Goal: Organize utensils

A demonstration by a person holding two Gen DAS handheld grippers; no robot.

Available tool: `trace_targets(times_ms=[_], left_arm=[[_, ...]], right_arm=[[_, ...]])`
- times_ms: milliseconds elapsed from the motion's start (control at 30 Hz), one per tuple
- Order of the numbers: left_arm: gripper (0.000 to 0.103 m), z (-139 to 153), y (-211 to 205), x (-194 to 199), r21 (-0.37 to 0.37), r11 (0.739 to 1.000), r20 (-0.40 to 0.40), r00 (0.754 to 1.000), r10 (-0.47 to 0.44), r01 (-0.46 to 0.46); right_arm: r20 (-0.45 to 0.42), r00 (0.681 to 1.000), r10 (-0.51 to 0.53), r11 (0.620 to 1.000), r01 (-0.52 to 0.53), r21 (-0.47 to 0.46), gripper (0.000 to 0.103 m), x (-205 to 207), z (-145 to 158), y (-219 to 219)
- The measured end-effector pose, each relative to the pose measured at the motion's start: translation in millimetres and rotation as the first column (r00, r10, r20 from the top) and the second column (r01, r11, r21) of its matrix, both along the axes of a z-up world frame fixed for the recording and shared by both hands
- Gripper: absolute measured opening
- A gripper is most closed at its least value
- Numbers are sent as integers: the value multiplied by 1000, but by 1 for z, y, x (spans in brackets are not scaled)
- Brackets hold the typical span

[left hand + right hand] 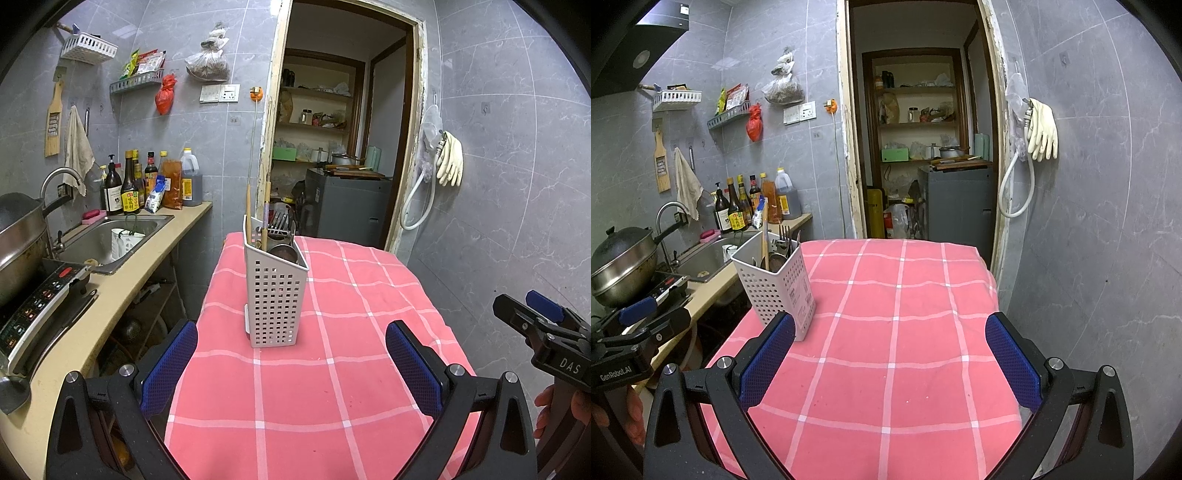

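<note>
A white perforated utensil holder (274, 295) stands upright on the table with the pink checked cloth (332, 387). Chopsticks (266, 214), forks (280, 221) and spoons stand inside it. My left gripper (291, 358) is open and empty, just in front of the holder. In the right wrist view the holder (775, 284) stands at the cloth's left edge (886, 369), beside my left fingertip. My right gripper (890, 354) is open and empty over the cloth. The right gripper also shows in the left wrist view (546, 332), at the far right.
A counter (122, 280) runs along the left with a sink (110, 236), sauce bottles (147, 184), an induction cooker (37, 317) and a wok (624, 266). A doorway (923, 147) to a pantry is behind the table. Rubber gloves (1041, 129) hang on the right wall.
</note>
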State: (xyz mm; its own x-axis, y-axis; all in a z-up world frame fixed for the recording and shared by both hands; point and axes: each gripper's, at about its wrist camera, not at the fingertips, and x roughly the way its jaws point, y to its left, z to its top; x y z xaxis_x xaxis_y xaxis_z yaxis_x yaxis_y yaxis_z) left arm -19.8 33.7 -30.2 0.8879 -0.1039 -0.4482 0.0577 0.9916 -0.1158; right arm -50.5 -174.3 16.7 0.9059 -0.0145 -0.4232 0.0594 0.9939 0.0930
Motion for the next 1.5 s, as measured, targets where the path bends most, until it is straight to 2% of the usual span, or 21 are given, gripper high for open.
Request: trace_targets(times_ms=[967, 1500], left_arm=[[102, -1, 2, 2, 10, 1000, 2, 1000, -9, 9], [102, 0, 3, 6, 17, 1000, -25, 1000, -11, 12]], right_arm=[[-3, 1000, 5, 1000, -5, 1, 101, 1, -1, -1], [-16, 1000, 7, 1000, -7, -2, 101, 1, -3, -2]])
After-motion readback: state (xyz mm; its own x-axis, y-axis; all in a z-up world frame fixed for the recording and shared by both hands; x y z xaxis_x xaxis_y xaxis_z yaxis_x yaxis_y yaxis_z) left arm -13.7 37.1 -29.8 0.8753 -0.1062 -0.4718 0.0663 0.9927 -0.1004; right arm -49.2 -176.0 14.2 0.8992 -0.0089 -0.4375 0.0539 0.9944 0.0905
